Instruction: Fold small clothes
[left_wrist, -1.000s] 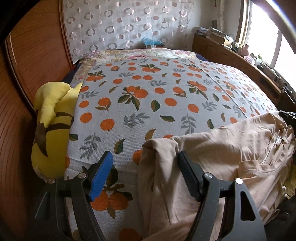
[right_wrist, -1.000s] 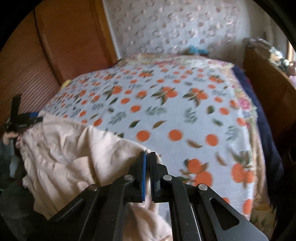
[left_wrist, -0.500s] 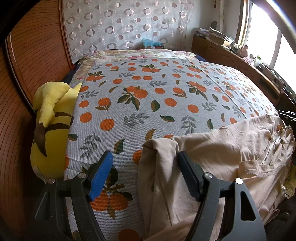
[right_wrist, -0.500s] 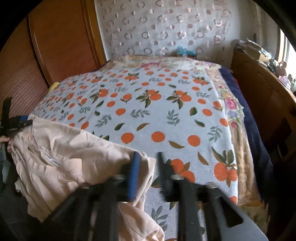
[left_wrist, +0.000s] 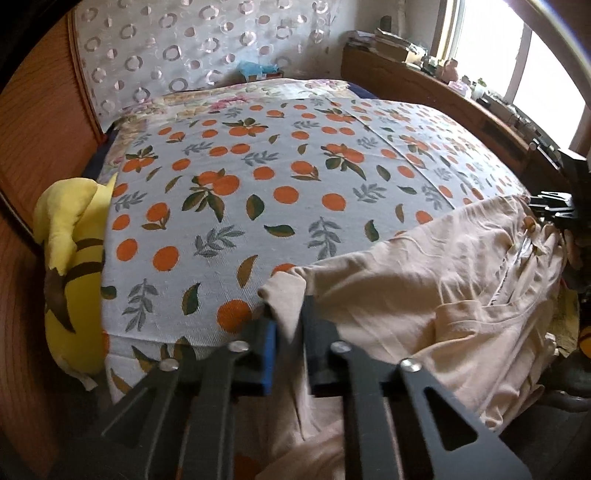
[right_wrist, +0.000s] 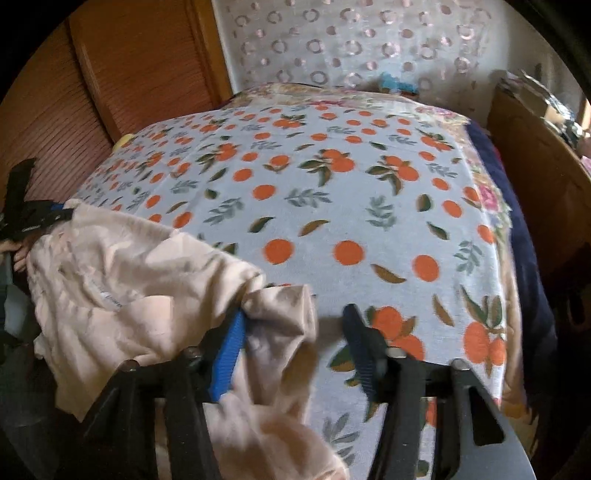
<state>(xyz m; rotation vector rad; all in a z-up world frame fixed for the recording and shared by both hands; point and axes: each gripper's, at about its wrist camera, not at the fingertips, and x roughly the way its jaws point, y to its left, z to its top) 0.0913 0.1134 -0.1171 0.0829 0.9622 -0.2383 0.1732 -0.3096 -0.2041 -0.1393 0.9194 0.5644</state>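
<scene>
Here the beige garment (left_wrist: 424, 280) lies crumpled along the near edge of the bed (left_wrist: 280, 192), part of it on the orange-print cover and part hanging off the edge toward the cameras. In the left wrist view the left gripper (left_wrist: 288, 325) has its 2 jaws closing, with a corner of the garment between them; the cloth fills the narrow gap and the pads look pressed on it. That corner sits at the bed's near edge, toward the side where a yellow plush toy (left_wrist: 72, 266) is wedged between the bed and the wooden wall (left_wrist: 33, 122).

In the right wrist view the right gripper (right_wrist: 295, 336) has its jaws visibly apart, also closing. The garment's other bunched corner (right_wrist: 284, 306) rests against the blue pad (right_wrist: 229, 350), while the dark finger (right_wrist: 364, 350) stands clear of the cloth over the bare cover. That view is blurred, so the contact at the blue pad is hard to judge.

At the far side of the bed hangs a curtain (left_wrist: 199, 51) patterned with rings.
</scene>
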